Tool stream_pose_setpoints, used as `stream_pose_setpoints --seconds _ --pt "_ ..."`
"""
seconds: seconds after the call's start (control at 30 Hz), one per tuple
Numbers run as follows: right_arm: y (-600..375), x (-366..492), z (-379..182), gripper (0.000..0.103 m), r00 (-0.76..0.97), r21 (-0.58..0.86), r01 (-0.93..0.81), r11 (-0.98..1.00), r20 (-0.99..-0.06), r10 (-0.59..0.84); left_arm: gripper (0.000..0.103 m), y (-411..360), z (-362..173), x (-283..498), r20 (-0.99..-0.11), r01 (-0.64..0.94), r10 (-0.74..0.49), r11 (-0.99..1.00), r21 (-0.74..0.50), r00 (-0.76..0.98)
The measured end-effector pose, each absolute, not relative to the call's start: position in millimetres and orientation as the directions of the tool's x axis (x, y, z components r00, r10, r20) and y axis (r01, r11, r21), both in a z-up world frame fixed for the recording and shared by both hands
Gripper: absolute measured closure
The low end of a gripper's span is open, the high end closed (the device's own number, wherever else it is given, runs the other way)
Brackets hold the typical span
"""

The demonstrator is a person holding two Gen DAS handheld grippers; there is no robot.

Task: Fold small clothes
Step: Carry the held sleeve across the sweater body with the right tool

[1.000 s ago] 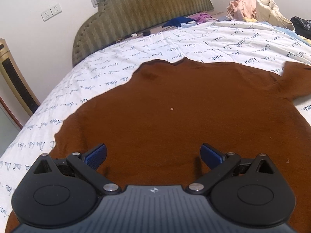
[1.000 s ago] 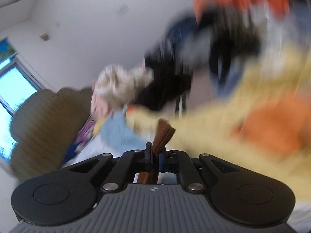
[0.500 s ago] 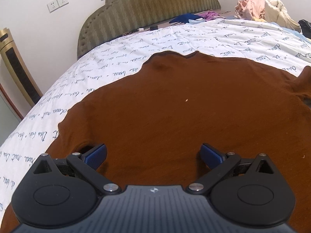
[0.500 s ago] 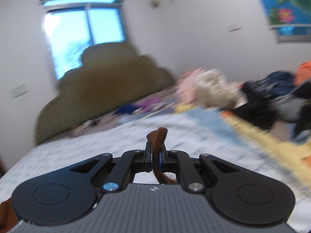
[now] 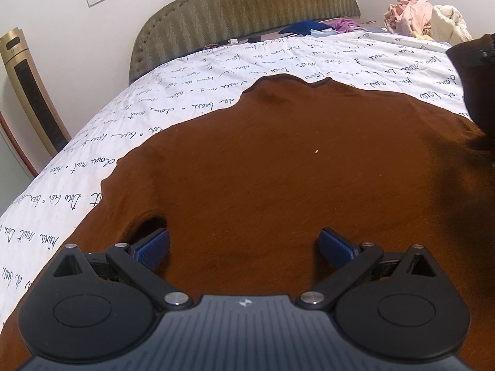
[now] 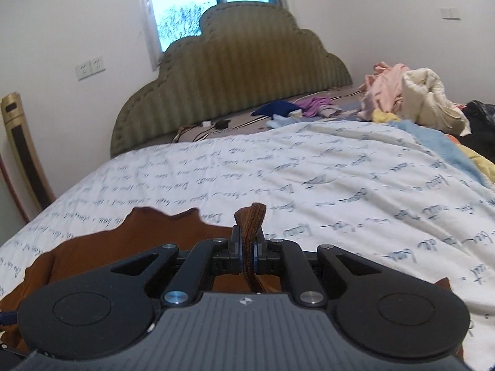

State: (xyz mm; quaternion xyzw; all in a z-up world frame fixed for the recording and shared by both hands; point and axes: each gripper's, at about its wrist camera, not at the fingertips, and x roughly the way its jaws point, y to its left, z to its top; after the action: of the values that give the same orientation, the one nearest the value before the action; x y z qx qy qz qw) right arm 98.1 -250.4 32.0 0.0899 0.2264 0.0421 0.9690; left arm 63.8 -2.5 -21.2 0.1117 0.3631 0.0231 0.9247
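A brown knit garment (image 5: 278,167) lies spread flat on the white script-printed bed cover (image 5: 191,92). My left gripper (image 5: 244,247) hovers low over its near part, open, blue pads wide apart with nothing between them. My right gripper (image 6: 247,252) is shut on a ribbed brown edge of the garment (image 6: 250,216), which sticks up between the pads. The rest of the brown garment (image 6: 130,235) lies below and left of it. In the left wrist view the lifted cloth and right gripper (image 5: 482,52) show dark at the right edge.
A padded olive headboard (image 6: 235,71) stands at the far end. A heap of clothes (image 6: 411,99) lies at the far right, with small blue and purple items (image 6: 297,108) by the headboard. A gold tower fan (image 5: 27,99) stands left of the bed.
My right gripper has swung and rolled from facing the clothes heap to facing the headboard, carrying the brown edge. My left gripper has edged forward and lower over the garment.
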Motion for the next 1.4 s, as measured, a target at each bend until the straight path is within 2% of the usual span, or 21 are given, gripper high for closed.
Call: stream_pose_setpoints --seconds 0.7,0.97,1.4 --pt "-125.2 147.3 41.3 0.091 0.84 0.099 -0.253 0.962 -0.472 0.269 0.0 14.3 -18.7 53.6 -0.674 0.02 0.122 0.98 0.199 0.728" --pt "-68.4 168.6 31.5 0.091 0.777 0.131 -0.345 0.93 -0.516 0.361 0.0 28.9 -16.2 43.9 -0.676 0.0 0.124 0.984 0.18 0.726" --pt "4.8 163.3 28.8 0.091 0.717 0.142 -0.489 0.861 -0.497 0.489 0.0 50.2 -18.1 37.7 -0.688 -0.039 0.14 0.986 0.16 0.712"
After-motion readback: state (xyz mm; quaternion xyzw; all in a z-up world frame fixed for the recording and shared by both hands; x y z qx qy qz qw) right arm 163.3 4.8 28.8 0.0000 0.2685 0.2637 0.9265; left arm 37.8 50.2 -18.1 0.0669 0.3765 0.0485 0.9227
